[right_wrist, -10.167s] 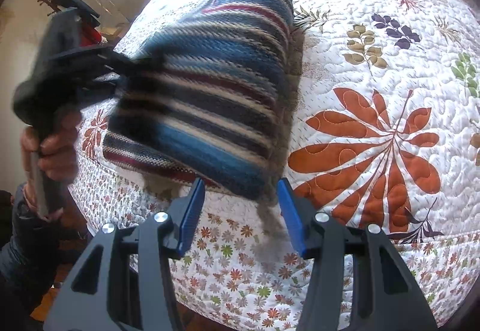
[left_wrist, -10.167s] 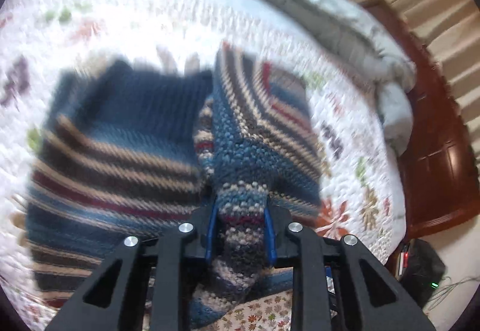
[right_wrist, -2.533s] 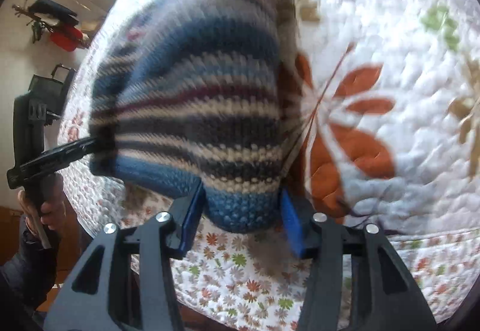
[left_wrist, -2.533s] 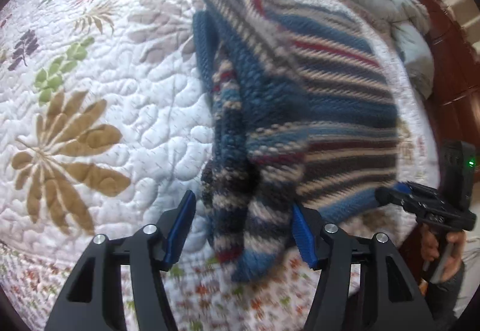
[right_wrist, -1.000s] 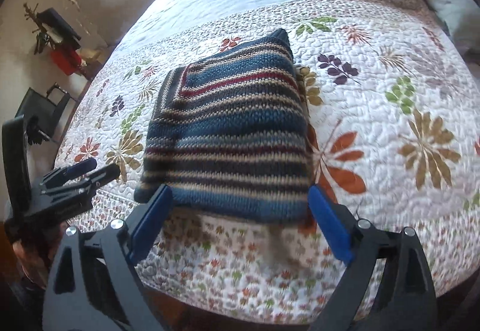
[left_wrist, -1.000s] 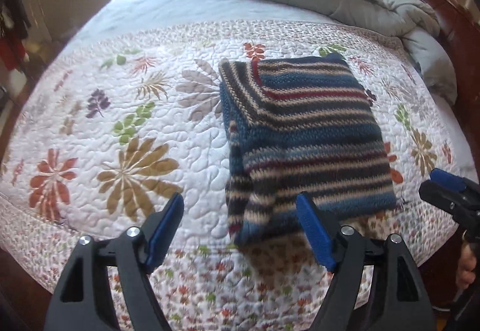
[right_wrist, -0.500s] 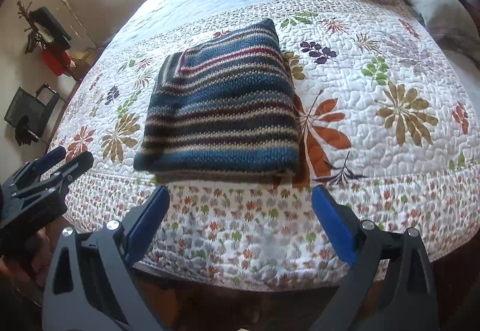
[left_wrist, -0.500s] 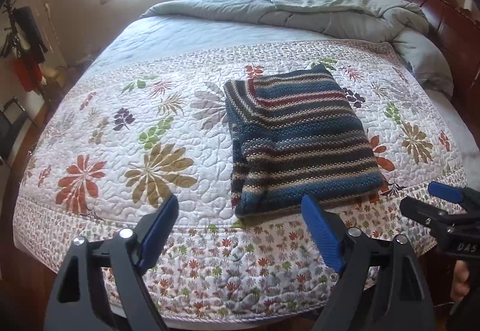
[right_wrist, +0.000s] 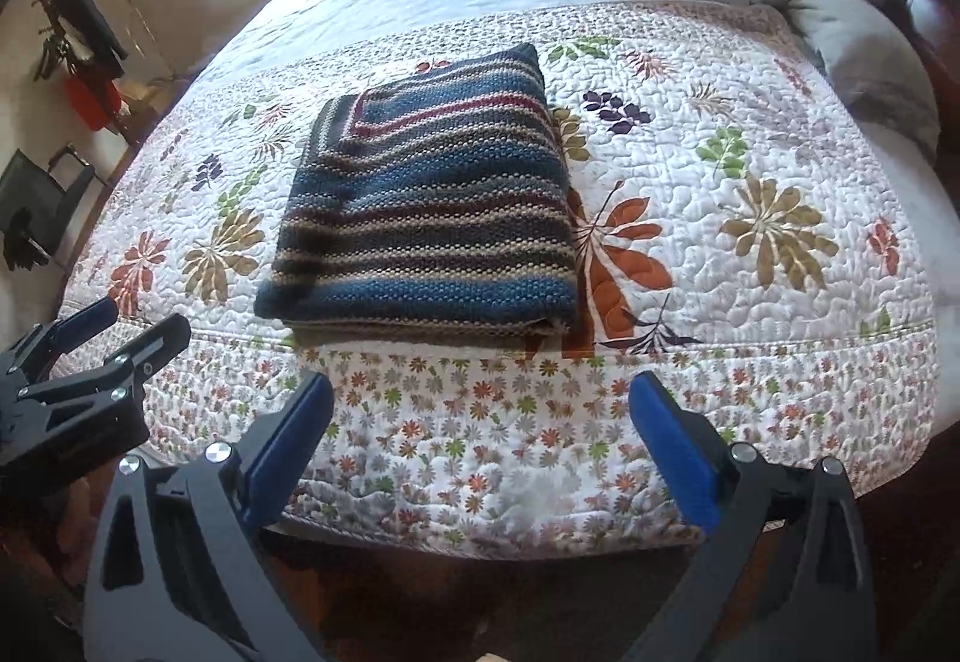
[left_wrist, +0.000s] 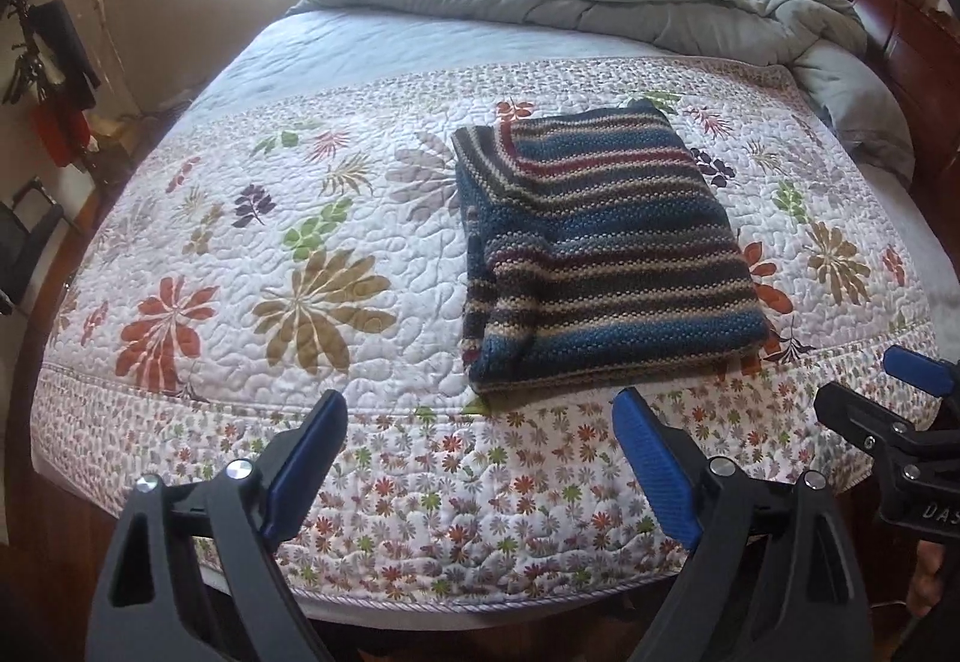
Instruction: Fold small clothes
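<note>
A: Bed (left_wrist: 372, 80) fills both views. Floral quilt (left_wrist: 360, 254) covers the near part, a grey-blue comforter (left_wrist: 690, 2) is bunched at the far end by the dark wooden headboard (left_wrist: 900, 20).

B: And the garment?

A: Striped knit sweater (left_wrist: 600, 254), folded into a thick rectangle, lying flat on the quilt near the bed's front edge. Long axis runs from the near edge away toward the comforter; stripes run across it. The folded near edge faces the grippers, and the diagonal-striped corner sits at the far left.

B: Position against the grippers?

A: Left gripper (left_wrist: 480, 434) hangs off the bed's front edge, the sweater beyond its tips and a little to the right, not touching. Right gripper (right_wrist: 480, 410) likewise short of it, the sweater ahead and to the left.

B: Jaws?

A: Left spread wide, nothing between the blue pads (left_wrist: 651, 473) but the quilt's flowered border. Right is opening, also empty. Each gripper shows at the edge of the other's view.
</note>
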A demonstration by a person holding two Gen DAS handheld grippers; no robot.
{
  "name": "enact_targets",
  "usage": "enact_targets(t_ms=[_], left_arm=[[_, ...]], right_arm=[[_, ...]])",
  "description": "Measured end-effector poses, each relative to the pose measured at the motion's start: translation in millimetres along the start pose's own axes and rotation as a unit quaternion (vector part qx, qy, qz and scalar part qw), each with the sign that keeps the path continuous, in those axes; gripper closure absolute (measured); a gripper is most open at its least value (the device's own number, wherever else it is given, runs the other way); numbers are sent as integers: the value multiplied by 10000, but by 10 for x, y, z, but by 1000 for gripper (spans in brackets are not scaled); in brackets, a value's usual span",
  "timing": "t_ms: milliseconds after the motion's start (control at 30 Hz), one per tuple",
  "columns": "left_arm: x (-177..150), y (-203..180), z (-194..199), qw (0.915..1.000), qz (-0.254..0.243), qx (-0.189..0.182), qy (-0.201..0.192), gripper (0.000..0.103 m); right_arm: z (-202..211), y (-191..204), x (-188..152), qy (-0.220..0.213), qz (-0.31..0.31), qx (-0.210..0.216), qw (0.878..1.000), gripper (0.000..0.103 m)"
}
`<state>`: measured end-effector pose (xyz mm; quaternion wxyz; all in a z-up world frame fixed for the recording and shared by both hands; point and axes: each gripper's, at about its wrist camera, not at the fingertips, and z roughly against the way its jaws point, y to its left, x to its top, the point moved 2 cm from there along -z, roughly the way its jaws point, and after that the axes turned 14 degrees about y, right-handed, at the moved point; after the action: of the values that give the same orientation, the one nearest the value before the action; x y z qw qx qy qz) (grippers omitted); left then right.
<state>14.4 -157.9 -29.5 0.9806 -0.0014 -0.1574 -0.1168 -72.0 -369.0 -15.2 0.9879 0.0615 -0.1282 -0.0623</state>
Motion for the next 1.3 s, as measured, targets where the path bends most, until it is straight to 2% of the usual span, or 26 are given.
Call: enact_targets(t_ms=[233, 633, 1300], left_arm=[[7, 13, -73, 9998, 106, -149, 70, 11], [-6, 69, -206, 9995, 241, 18, 185, 11], [-24, 60, -219, 9994, 234, -16, 238, 11]], right_arm=[[-108, -21, 34, 63, -17, -99, 9999, 5], [-224, -35, 0, 150, -20, -49, 9999, 5], [-208, 31, 4, 137, 35, -40, 9999, 5]])
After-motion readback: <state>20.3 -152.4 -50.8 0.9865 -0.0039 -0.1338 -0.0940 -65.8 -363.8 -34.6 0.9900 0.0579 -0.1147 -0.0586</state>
